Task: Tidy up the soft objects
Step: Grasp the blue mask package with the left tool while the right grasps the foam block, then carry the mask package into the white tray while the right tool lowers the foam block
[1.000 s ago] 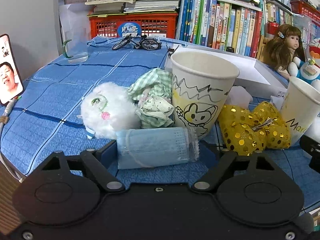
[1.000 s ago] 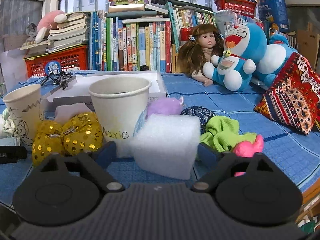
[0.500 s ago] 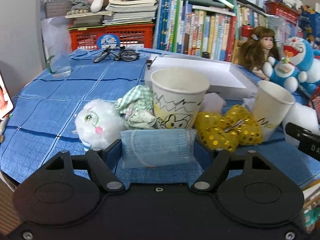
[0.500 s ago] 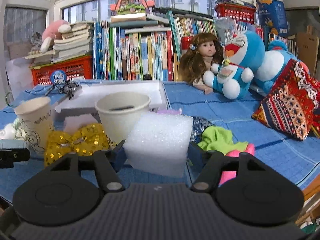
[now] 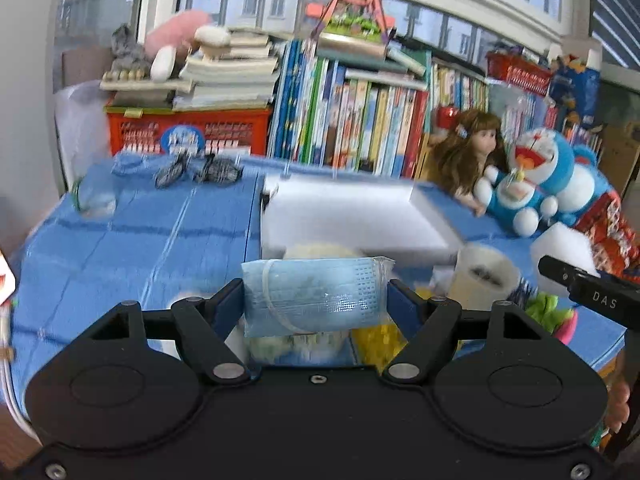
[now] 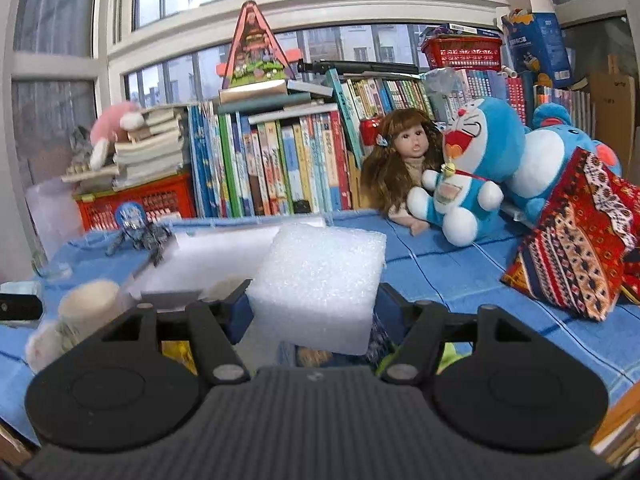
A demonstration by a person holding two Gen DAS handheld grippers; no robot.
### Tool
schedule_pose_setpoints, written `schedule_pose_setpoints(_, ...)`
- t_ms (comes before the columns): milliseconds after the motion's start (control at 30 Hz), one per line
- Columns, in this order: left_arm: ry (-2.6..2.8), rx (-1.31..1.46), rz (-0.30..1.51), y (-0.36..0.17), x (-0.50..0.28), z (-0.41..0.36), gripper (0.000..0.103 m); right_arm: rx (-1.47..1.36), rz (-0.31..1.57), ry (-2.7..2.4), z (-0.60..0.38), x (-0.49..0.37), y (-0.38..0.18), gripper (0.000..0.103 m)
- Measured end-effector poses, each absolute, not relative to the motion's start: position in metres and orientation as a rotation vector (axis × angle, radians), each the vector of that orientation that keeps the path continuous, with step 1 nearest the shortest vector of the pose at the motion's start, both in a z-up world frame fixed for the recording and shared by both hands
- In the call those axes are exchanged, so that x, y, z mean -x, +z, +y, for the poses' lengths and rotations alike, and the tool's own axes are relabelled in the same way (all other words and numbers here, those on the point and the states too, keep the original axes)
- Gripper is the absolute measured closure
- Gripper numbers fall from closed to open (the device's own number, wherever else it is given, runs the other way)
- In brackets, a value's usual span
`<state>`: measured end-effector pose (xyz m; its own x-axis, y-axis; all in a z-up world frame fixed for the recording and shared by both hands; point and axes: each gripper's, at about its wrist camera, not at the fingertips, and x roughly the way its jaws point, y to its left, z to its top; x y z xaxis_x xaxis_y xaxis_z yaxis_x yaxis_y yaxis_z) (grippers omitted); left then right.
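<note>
My left gripper (image 5: 316, 296) is shut on a folded blue face mask (image 5: 314, 294), held up above the blue tablecloth (image 5: 140, 240). In the right wrist view my right gripper (image 6: 312, 304) is shut on a white foam block (image 6: 320, 284), also lifted off the table. The same foam block (image 5: 560, 246) and the right gripper's black finger show at the right edge of the left wrist view. A white shallow box (image 5: 348, 216) lies behind both. Below the grippers stand two paper cups (image 5: 482, 282), partly hidden, with a yellow sequin bow (image 5: 376, 342) and a white plush (image 6: 42, 346).
Books (image 6: 280, 160) line the back, with a red basket (image 5: 188, 130) at left. A doll (image 6: 404, 156), a blue cat plush (image 6: 476, 160) and a patterned cushion (image 6: 576, 240) sit at right. A toy bicycle (image 5: 196, 170) and a glass (image 5: 96, 196) stand far left.
Both grippers closed on their objects and rose: the mask and the foam block left the table, and the cups and soft toys dropped low in both views.
</note>
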<state>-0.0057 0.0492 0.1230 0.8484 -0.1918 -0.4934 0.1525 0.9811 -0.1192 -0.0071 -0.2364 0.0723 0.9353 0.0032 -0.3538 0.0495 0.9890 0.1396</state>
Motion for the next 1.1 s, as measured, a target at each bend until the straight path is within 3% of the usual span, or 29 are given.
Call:
schedule_pose_setpoints(300,-0.254,0.097,0.537,0.184,-0.058,0.046,0.029,-0.143,0.369,0.073,-0.248,-0.040,0.116,0.034)
schedule_pose_setpoints(467,-0.286,0.130,0.654,0.187,-0.123,0.033,0.029,-0.129,0.462,0.147,-0.248,-0.091,0.126,0.034)
schedule_pose_setpoints(800,-0.238,0.177,0.907,0.137,-0.254,0.018,0.029,-0.074,0.727,0.228,-0.230,-0.192,0.104,0.034)
schedule_pose_setpoints(1100,-0.209,0.148,1.073,0.081,-0.308,0.002,0.029,0.022,0.910,0.239,-0.204,-0.241,0.066,0.033)
